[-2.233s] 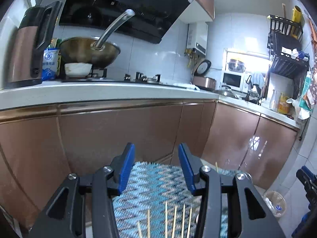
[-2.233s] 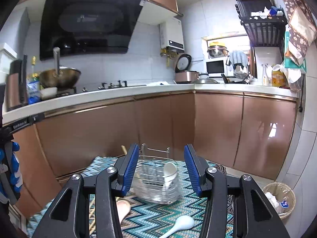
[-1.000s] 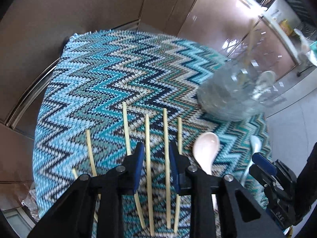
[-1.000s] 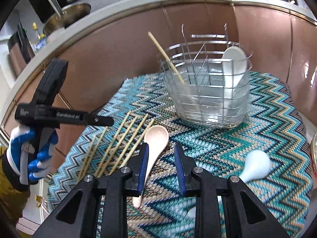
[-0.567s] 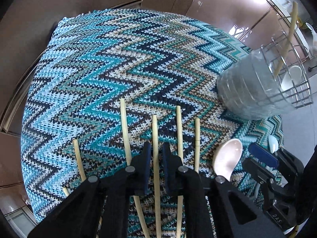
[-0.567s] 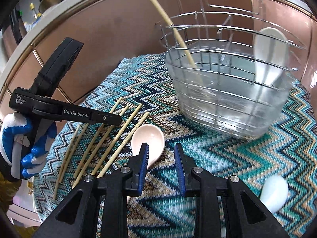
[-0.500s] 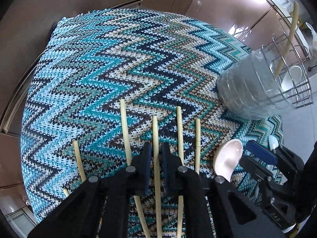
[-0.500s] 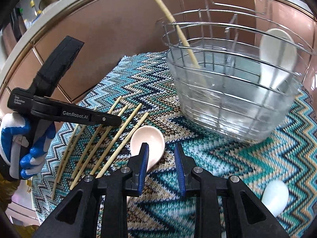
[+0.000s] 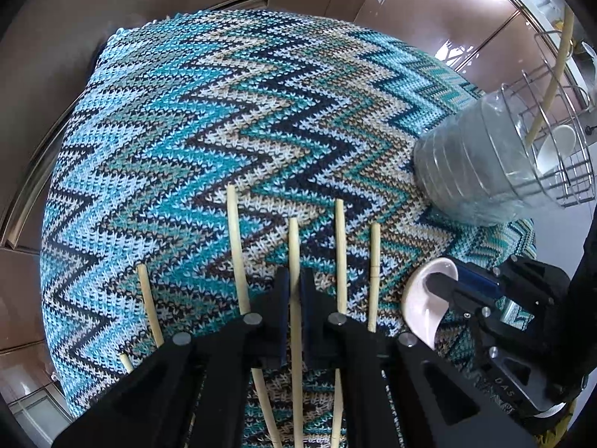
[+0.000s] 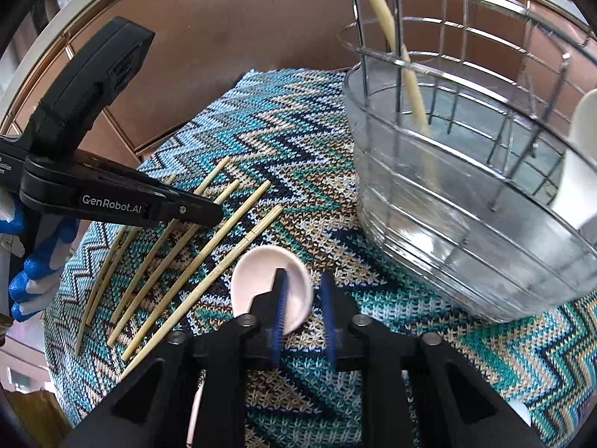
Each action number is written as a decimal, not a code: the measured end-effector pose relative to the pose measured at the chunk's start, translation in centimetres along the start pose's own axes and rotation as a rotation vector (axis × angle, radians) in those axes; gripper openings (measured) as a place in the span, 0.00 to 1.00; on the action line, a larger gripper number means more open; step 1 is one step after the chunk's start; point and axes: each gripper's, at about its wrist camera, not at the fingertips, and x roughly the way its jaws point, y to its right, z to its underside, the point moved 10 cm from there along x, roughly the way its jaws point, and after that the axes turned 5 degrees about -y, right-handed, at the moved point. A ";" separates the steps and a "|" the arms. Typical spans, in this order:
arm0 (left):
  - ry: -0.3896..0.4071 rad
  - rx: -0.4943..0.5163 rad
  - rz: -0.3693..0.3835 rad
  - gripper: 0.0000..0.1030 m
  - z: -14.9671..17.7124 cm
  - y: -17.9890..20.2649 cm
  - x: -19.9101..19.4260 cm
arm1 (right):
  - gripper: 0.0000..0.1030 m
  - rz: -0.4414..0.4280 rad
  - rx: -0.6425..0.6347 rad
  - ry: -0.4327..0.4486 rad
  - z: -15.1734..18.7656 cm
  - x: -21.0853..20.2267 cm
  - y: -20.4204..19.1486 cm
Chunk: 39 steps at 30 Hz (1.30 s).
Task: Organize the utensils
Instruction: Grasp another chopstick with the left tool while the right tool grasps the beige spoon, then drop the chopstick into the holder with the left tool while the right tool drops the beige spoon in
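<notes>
Several bamboo chopsticks point(image 9: 339, 257) lie side by side on the zigzag knit cloth point(image 9: 209, 119). My left gripper point(image 9: 294, 278) has its jaws nearly closed around one middle chopstick point(image 9: 293, 246), low on the cloth. A pink ceramic spoon point(image 10: 265, 280) lies right of the chopsticks. My right gripper point(image 10: 302, 282) is open over the spoon's bowl, one jaw above it. The wire utensil basket point(image 10: 466, 186) stands upright behind, holding one chopstick point(image 10: 391, 41) and a white spoon point(image 10: 578, 156).
Copper cabinet doors point(image 10: 242, 56) stand close behind the cloth. The basket also shows at the right in the left wrist view point(image 9: 503, 160). A second white spoon point(image 10: 520, 412) lies at the lower right. The cloth's edges drop off at the left and far side.
Both grippers have moved lower and closer to the cloth. The left jaws have narrowed around the middle chopstick. The right gripper has come over the pink spoon's bowl.
</notes>
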 end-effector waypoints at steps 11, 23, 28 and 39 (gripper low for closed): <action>0.070 -0.012 -0.015 0.05 1.4 1.1 -1.8 | 0.06 0.029 -0.014 0.070 1.3 -3.7 -0.9; 0.274 0.034 0.031 0.05 5.4 2.4 -9.8 | 0.06 0.117 0.003 0.231 4.9 -12.4 -4.2; 0.364 0.049 0.065 0.05 7.3 3.0 -13.9 | 0.06 0.173 0.023 0.293 6.4 -16.2 -4.7; 0.606 0.082 0.153 0.05 5.6 7.3 -24.4 | 0.06 0.360 0.066 0.530 3.9 -27.0 -3.1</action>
